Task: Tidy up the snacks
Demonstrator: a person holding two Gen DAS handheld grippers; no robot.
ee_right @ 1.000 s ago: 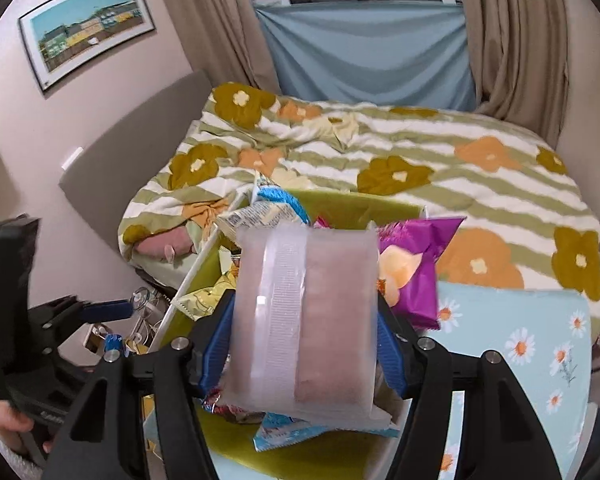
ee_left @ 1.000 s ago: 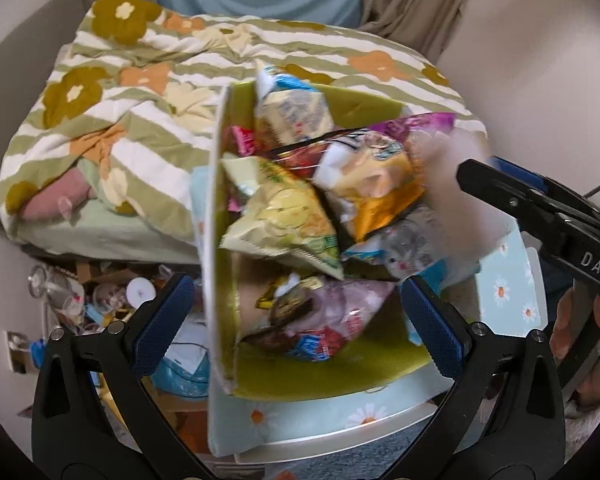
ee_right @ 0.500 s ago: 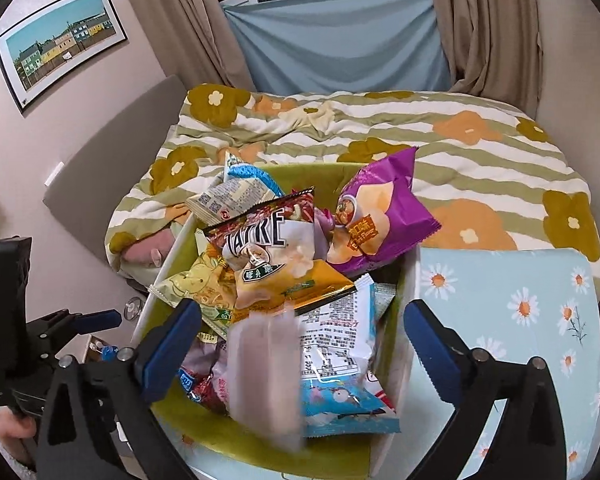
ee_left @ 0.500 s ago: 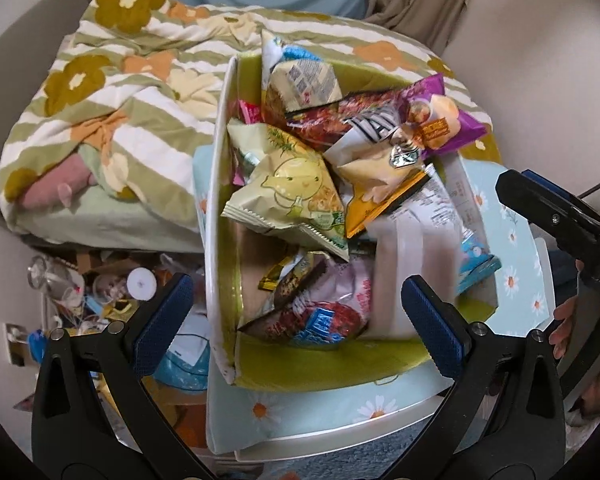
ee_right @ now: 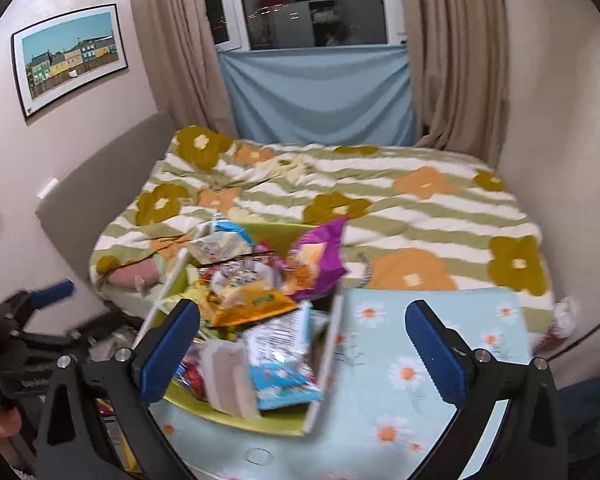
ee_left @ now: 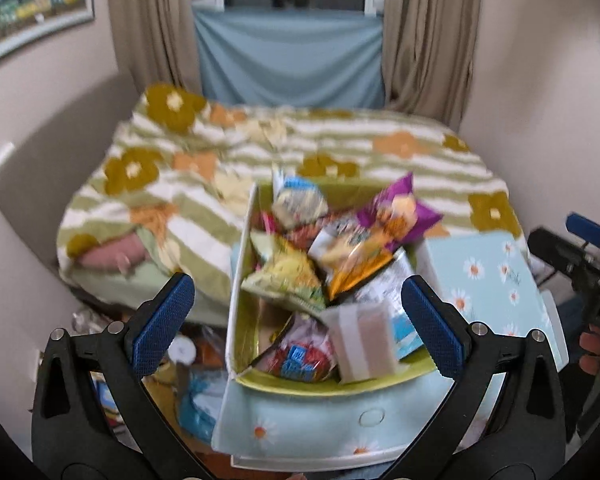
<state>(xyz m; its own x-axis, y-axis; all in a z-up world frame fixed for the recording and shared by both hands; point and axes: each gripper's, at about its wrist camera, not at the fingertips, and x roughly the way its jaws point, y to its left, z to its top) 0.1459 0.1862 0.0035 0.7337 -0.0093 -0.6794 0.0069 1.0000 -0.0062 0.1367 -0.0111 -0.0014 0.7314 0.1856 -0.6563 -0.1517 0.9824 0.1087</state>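
A daisy-print storage box with a green lining point(ee_left: 312, 390) point(ee_right: 236, 420) holds several snack bags. The pale pink clear-wrapped packet point(ee_left: 362, 346) point(ee_right: 230, 376) lies at its near end. A purple bag point(ee_left: 400, 210) point(ee_right: 320, 254), an orange bag point(ee_left: 356, 268) point(ee_right: 252, 304) and a yellow bag point(ee_left: 286, 276) lie on the pile. My left gripper point(ee_left: 298, 320) is open and empty above the box. My right gripper point(ee_right: 302, 350) is open and empty above the box's right wall.
The box's daisy-print lid point(ee_left: 488, 276) point(ee_right: 432, 344) lies to the right. A bed with a striped flower quilt point(ee_left: 292, 148) point(ee_right: 340, 184) stands behind. Clutter lies on the floor point(ee_left: 188, 364) left of the box.
My right gripper opened and let the pink packet drop into the box. Both grippers then pulled back and tilted up.
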